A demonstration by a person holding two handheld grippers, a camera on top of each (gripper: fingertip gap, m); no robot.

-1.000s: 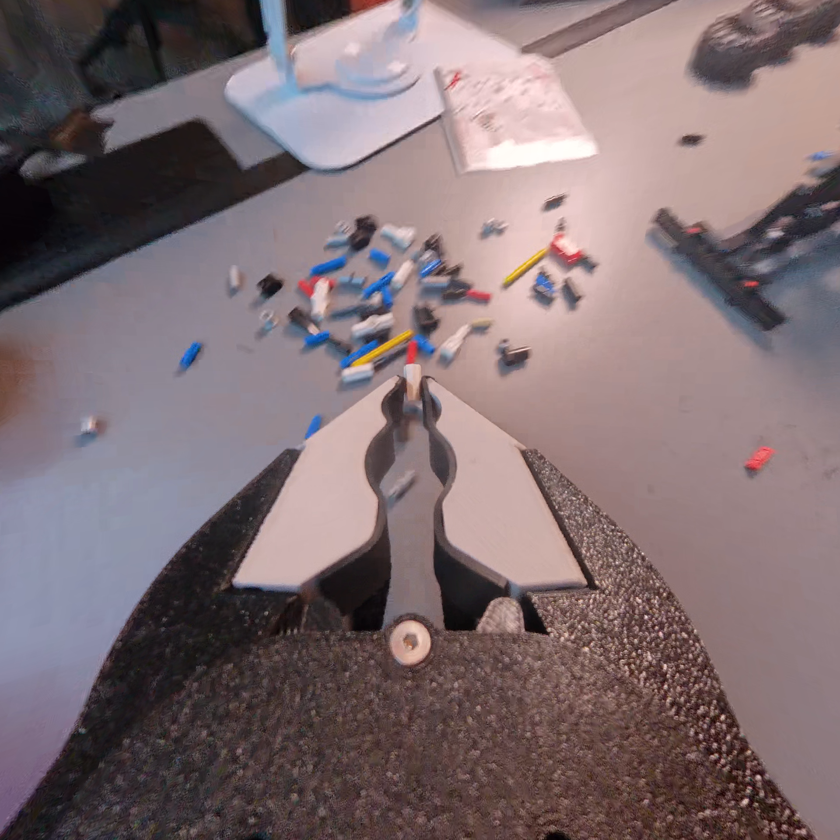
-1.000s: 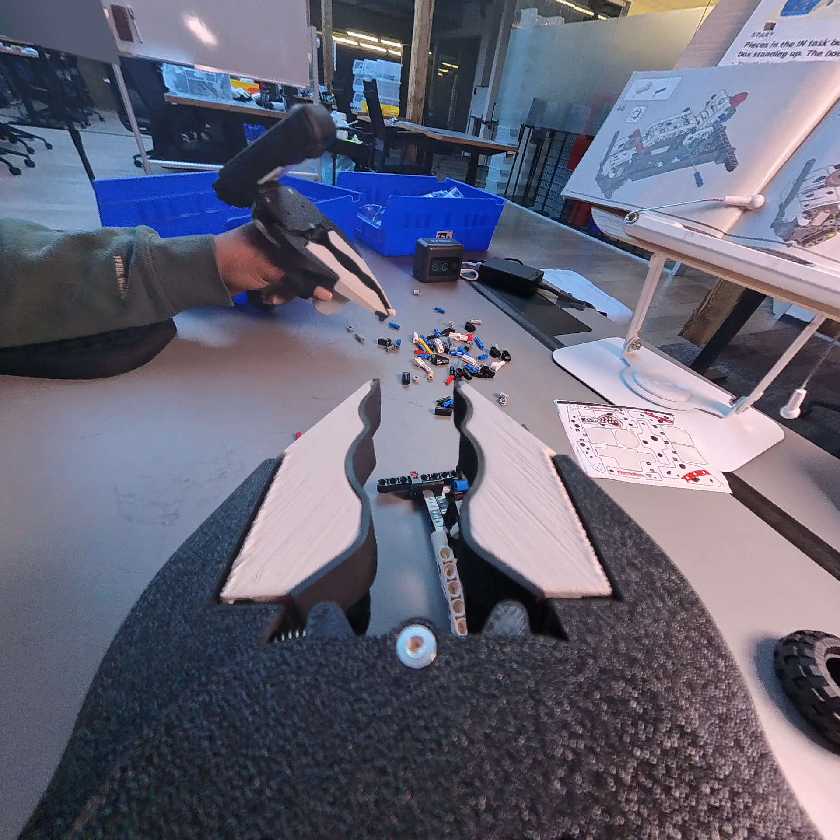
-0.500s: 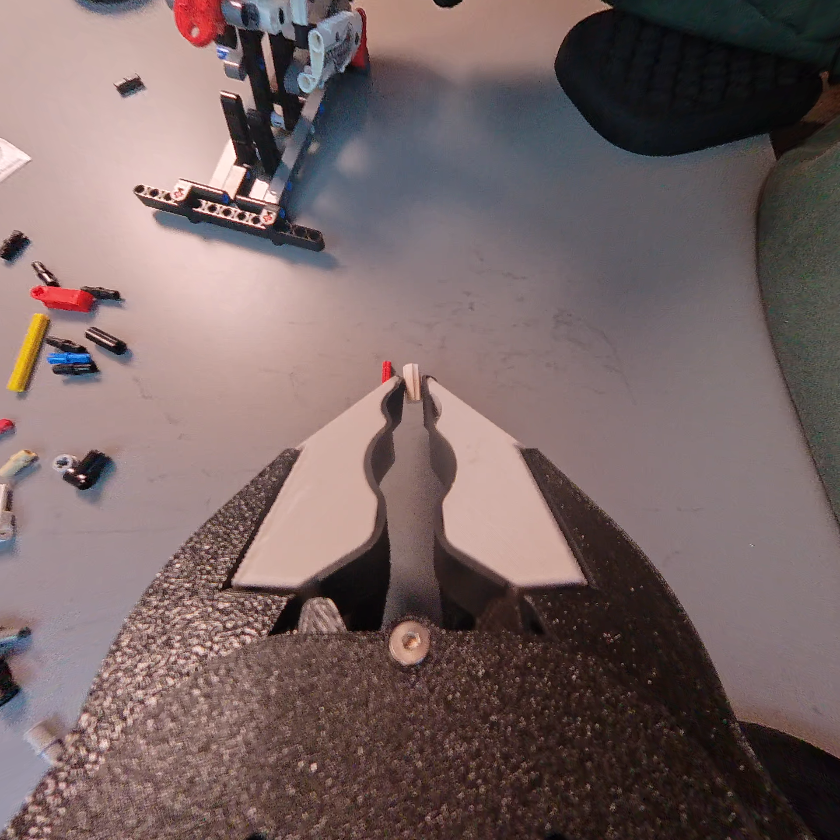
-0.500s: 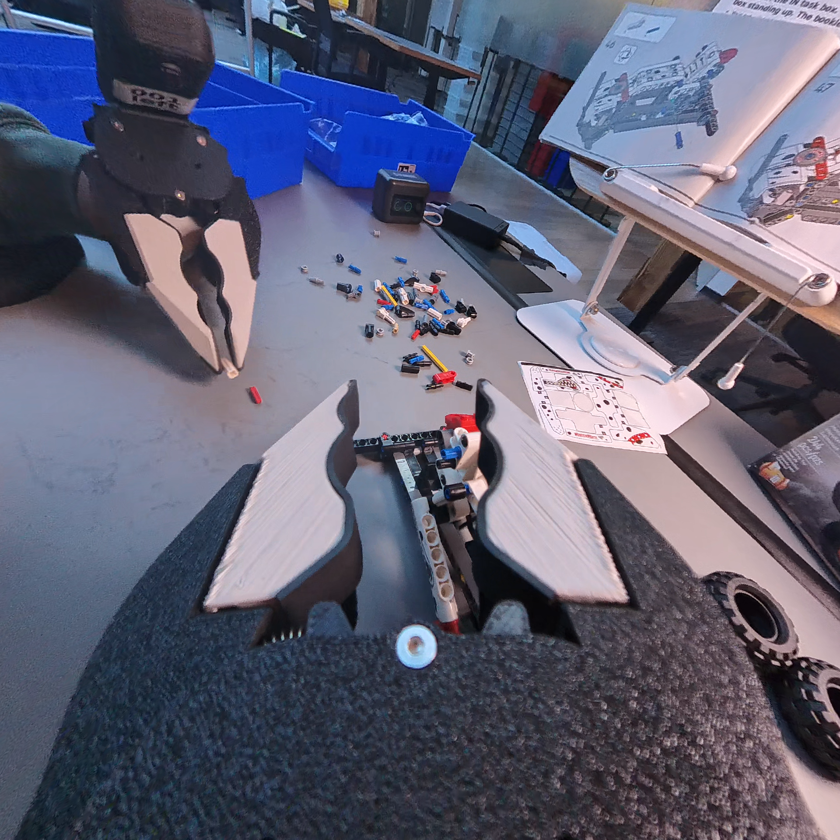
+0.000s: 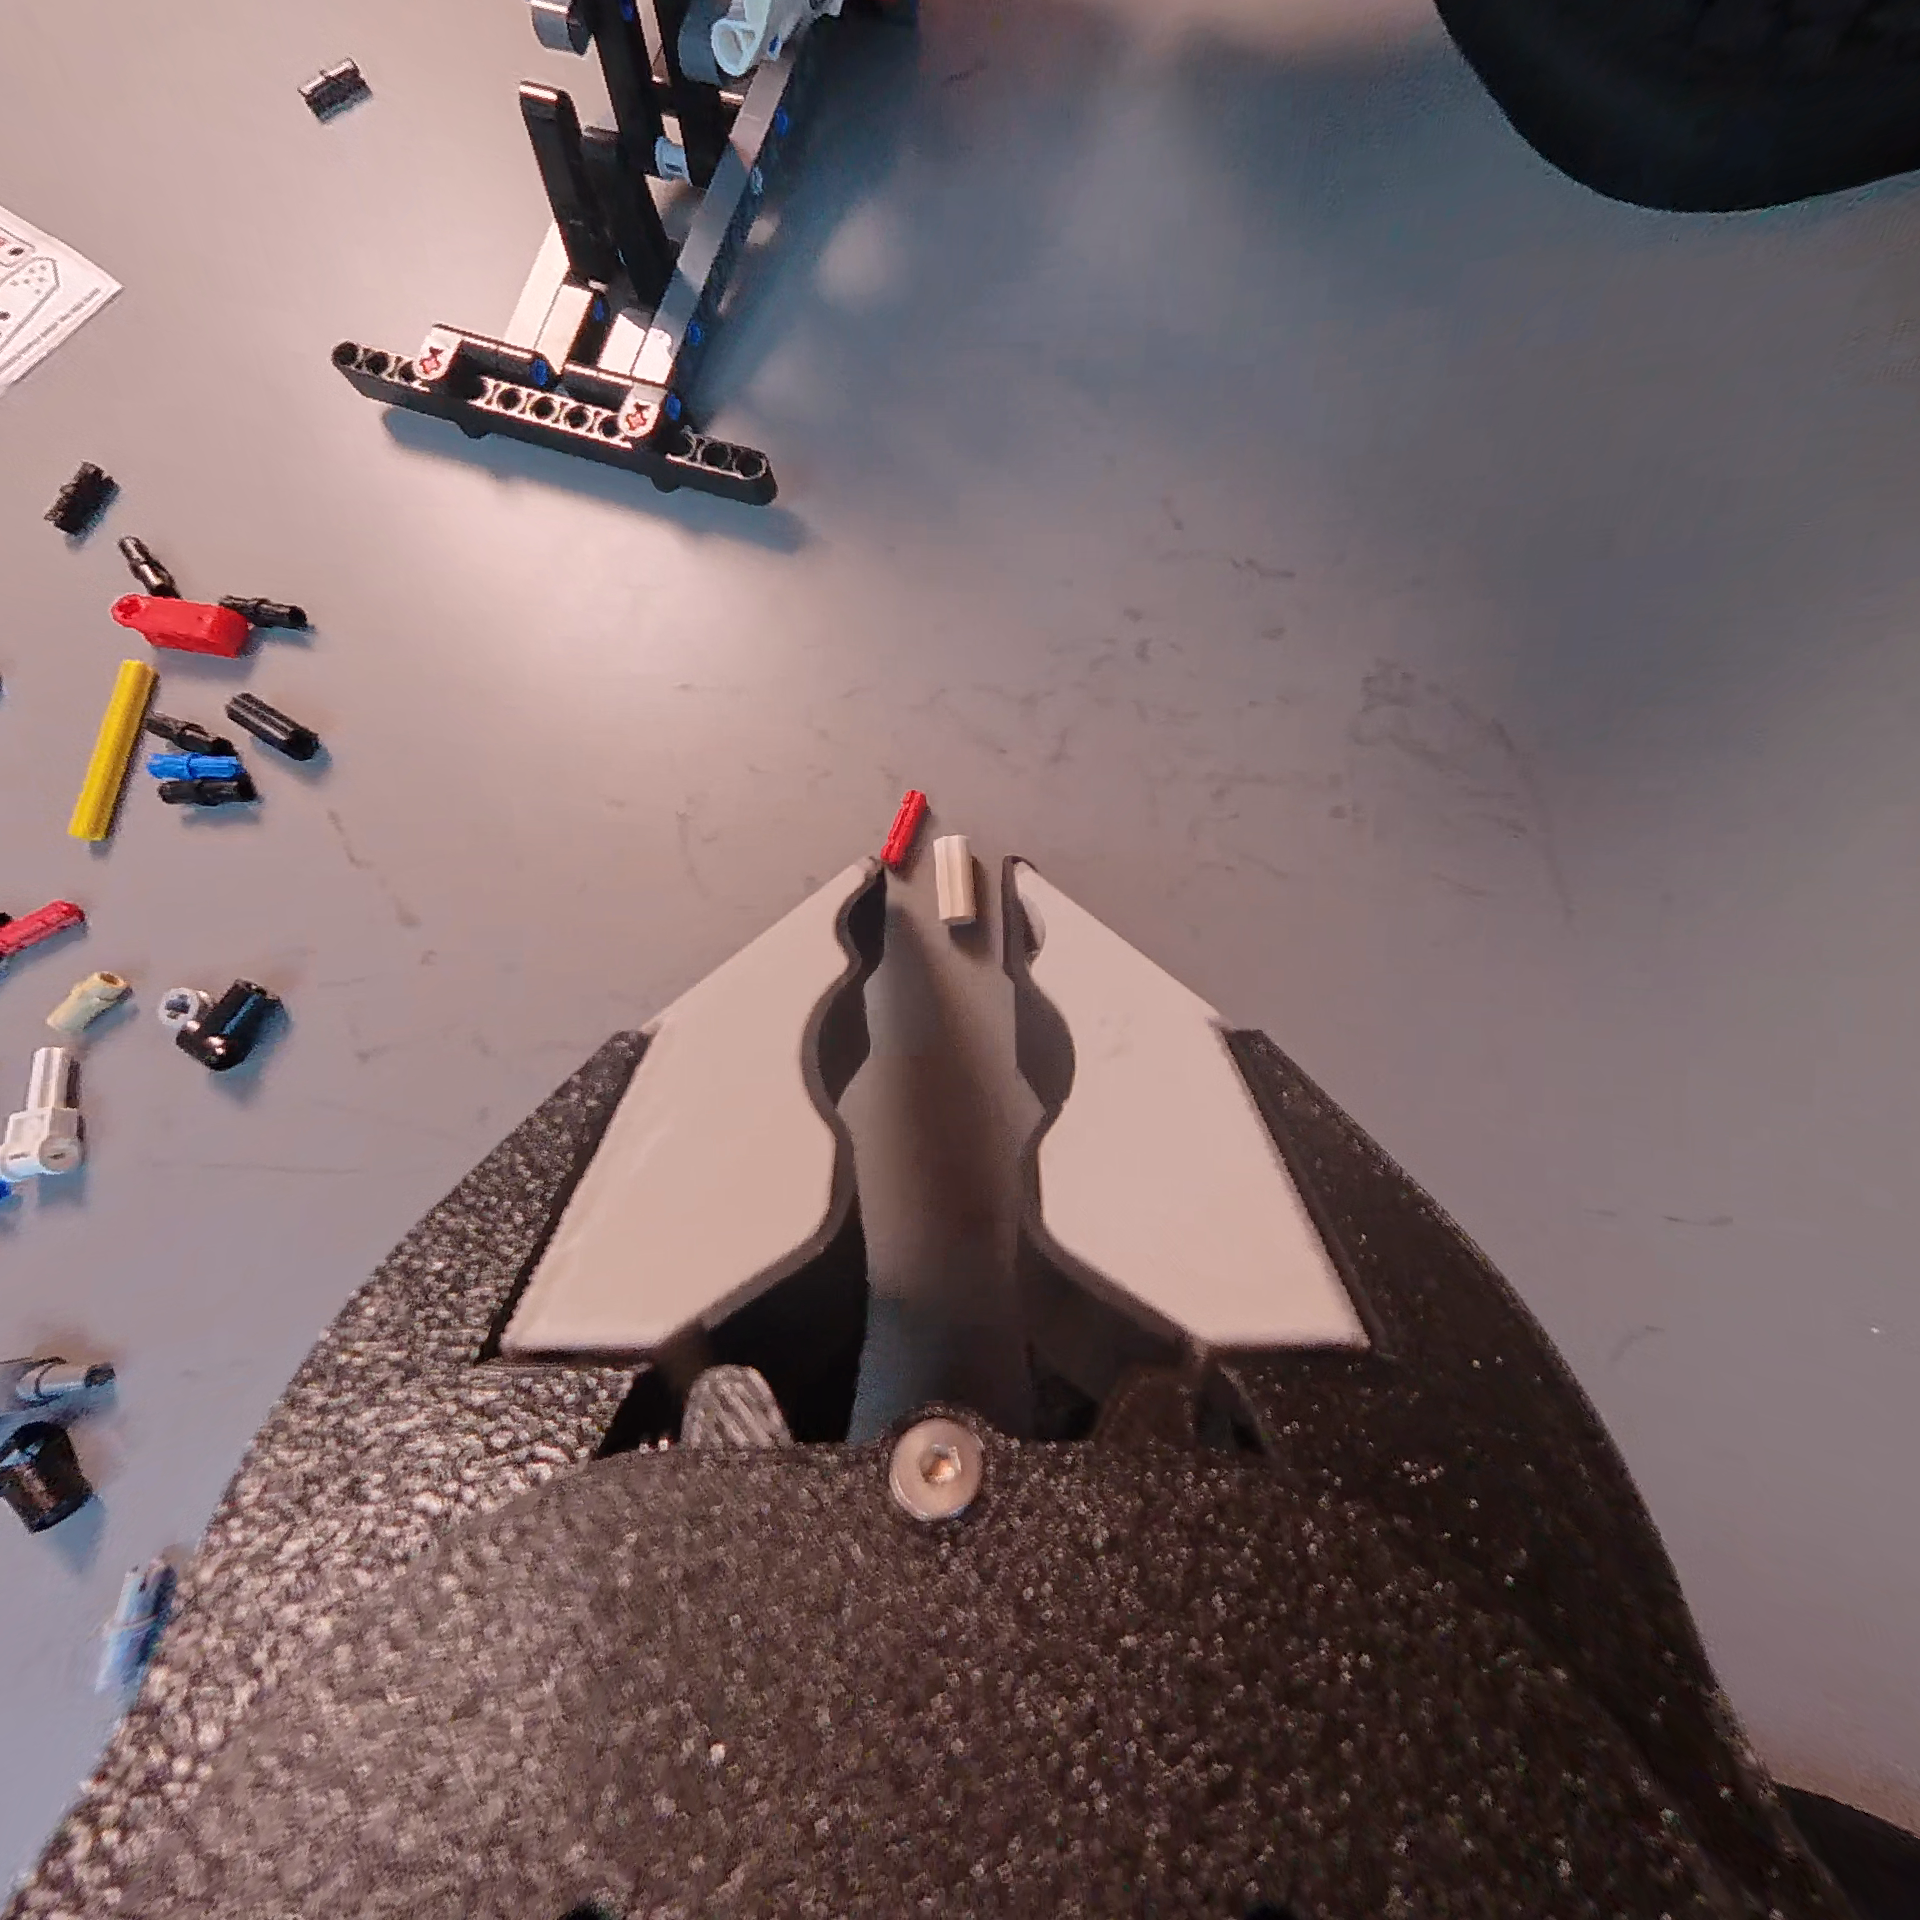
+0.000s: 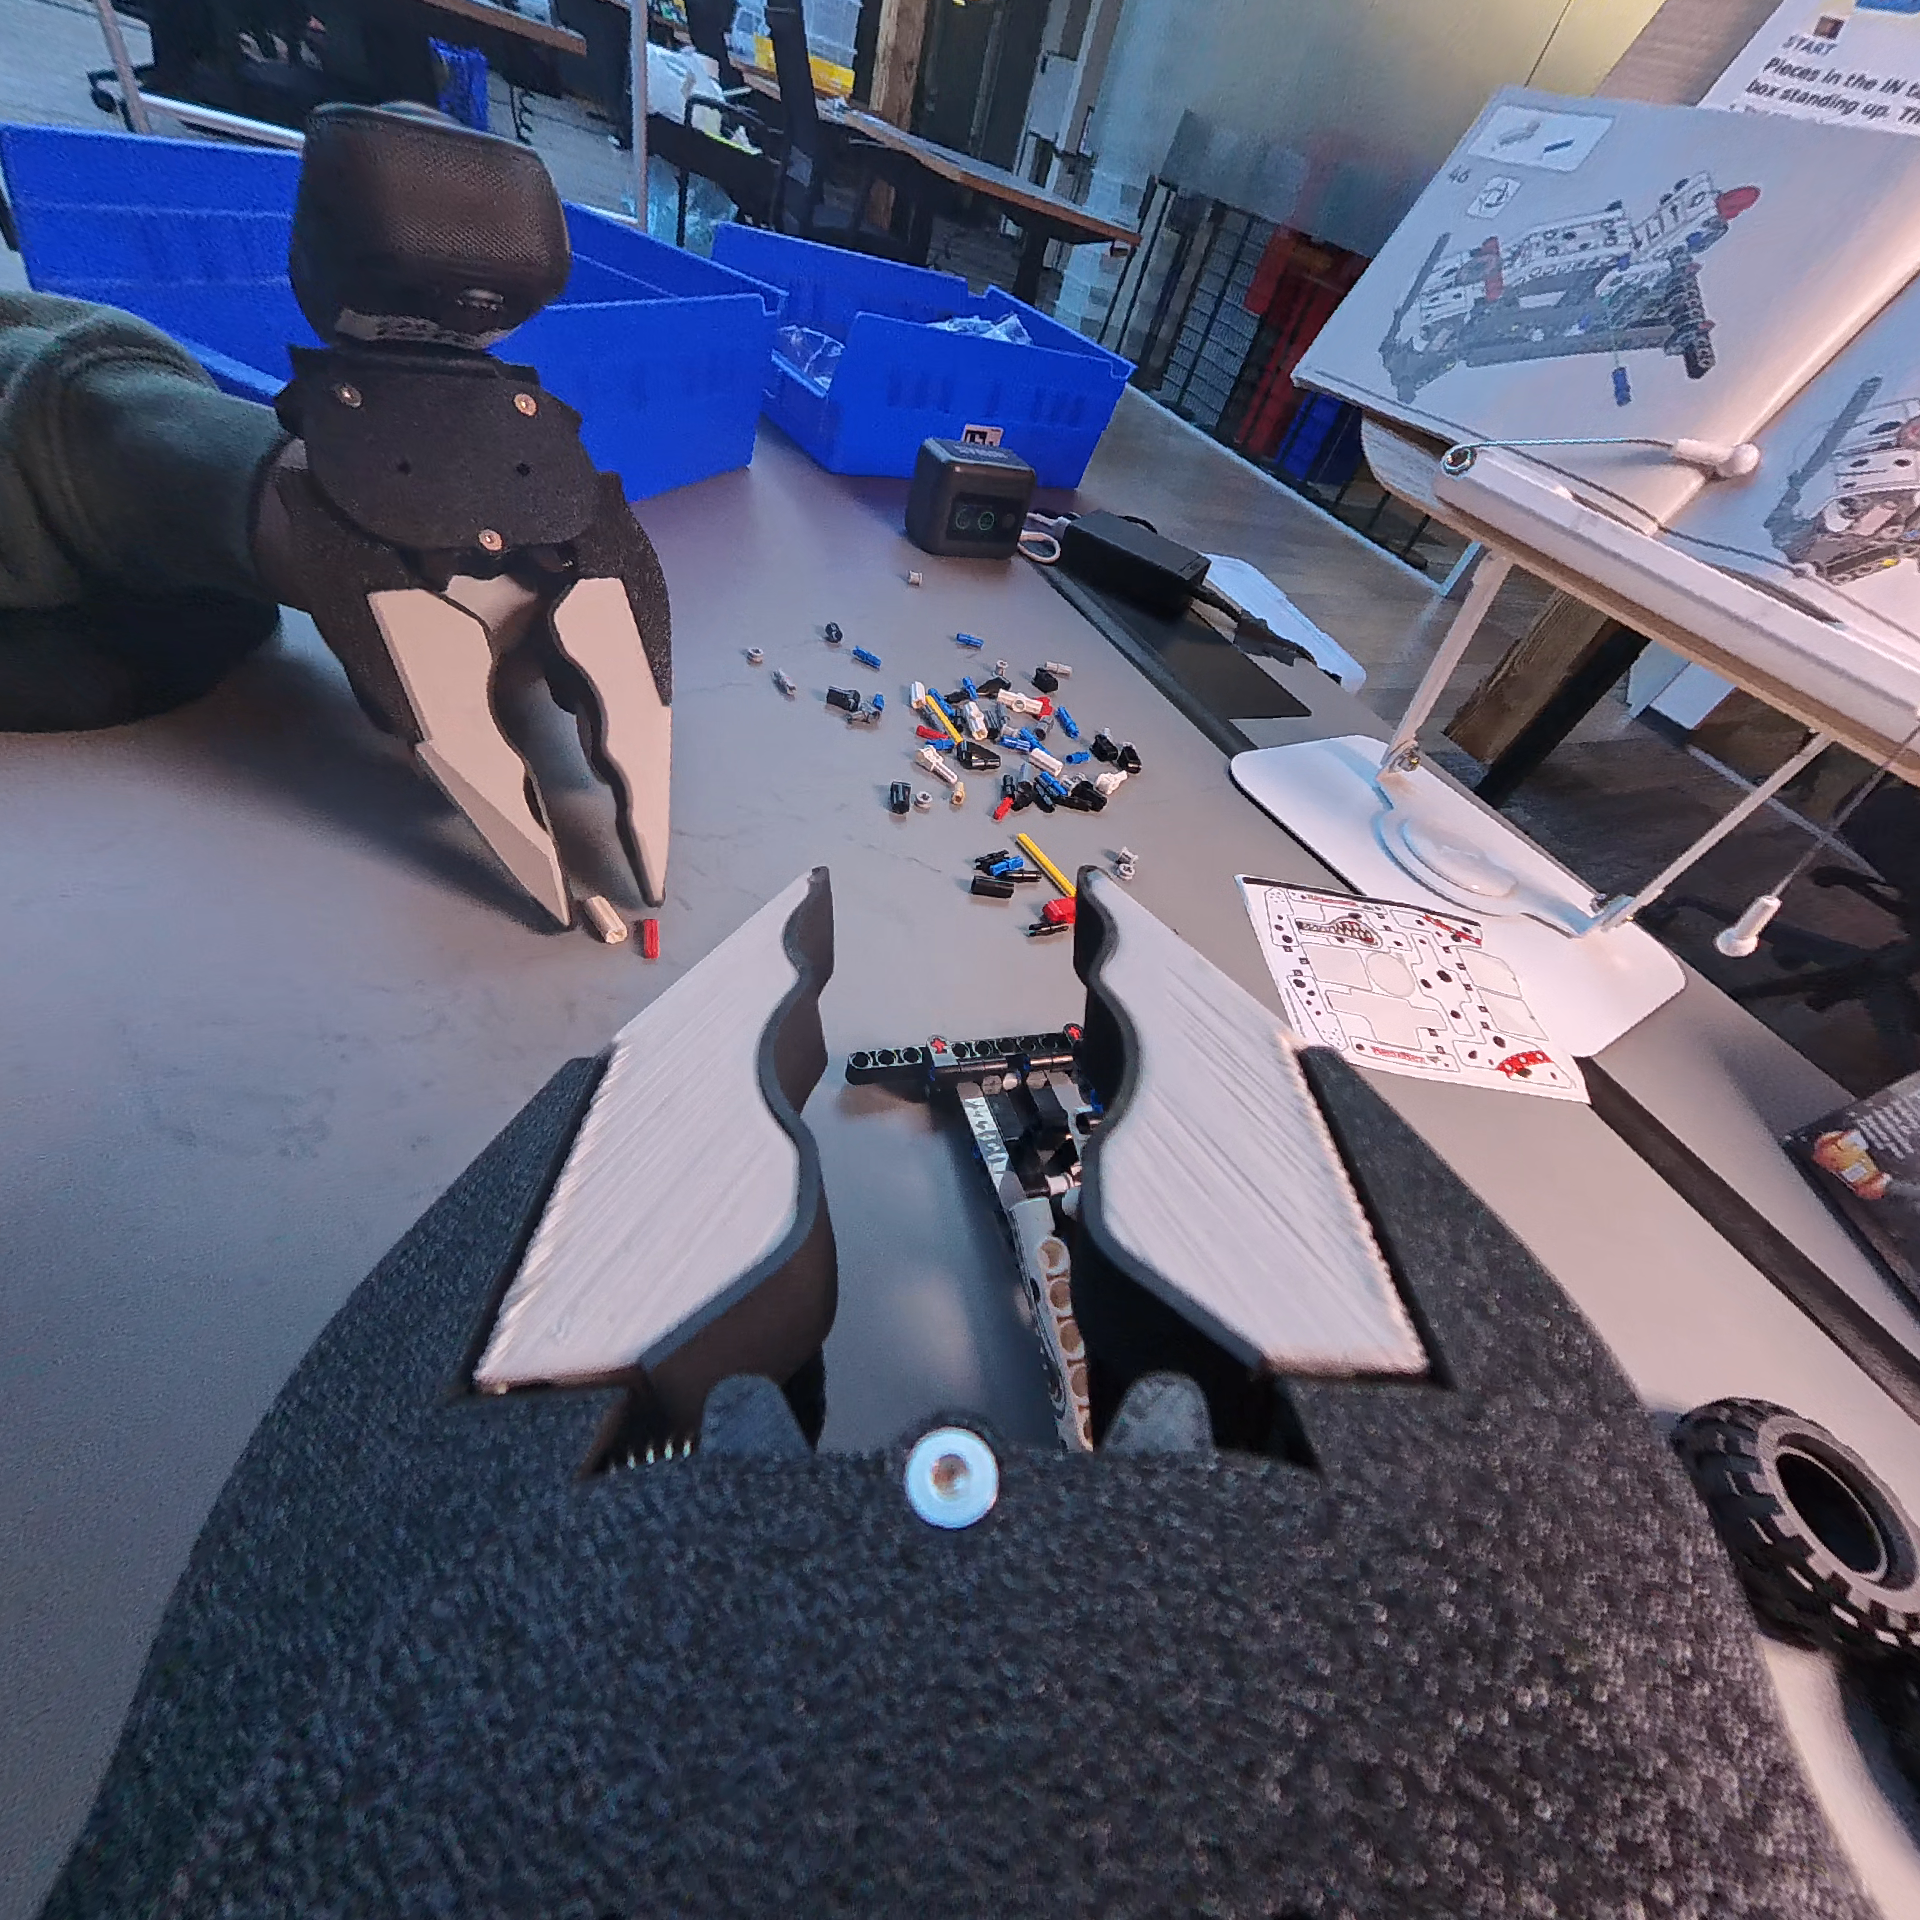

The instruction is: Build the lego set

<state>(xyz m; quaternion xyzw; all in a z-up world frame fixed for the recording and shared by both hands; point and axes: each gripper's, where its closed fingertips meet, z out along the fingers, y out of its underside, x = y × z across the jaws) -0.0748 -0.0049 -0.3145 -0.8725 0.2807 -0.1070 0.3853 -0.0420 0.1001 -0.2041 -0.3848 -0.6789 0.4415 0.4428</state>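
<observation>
The grey tabletop point(image 6: 312, 1091) carries two blue bins point(image 6: 644, 353) at upper left of the right wrist view; one shows clear bags, the rest is unclear. The half-built lego frame point(image 5: 582, 343) sits upper left in the left view: rigid, light, probably best gripped across its black beams. The right claw point(image 6: 954, 883) gapes wide over it, empty. The left claw point(image 5: 940, 868) stands narrowly parted around a tiny, slippery-looking grey pin point(image 5: 953, 879) beside a red pin point(image 5: 902, 827).

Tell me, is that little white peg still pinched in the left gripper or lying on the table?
Lying on the table. The left gripper is open, and the white peg rests between its tips.
</observation>
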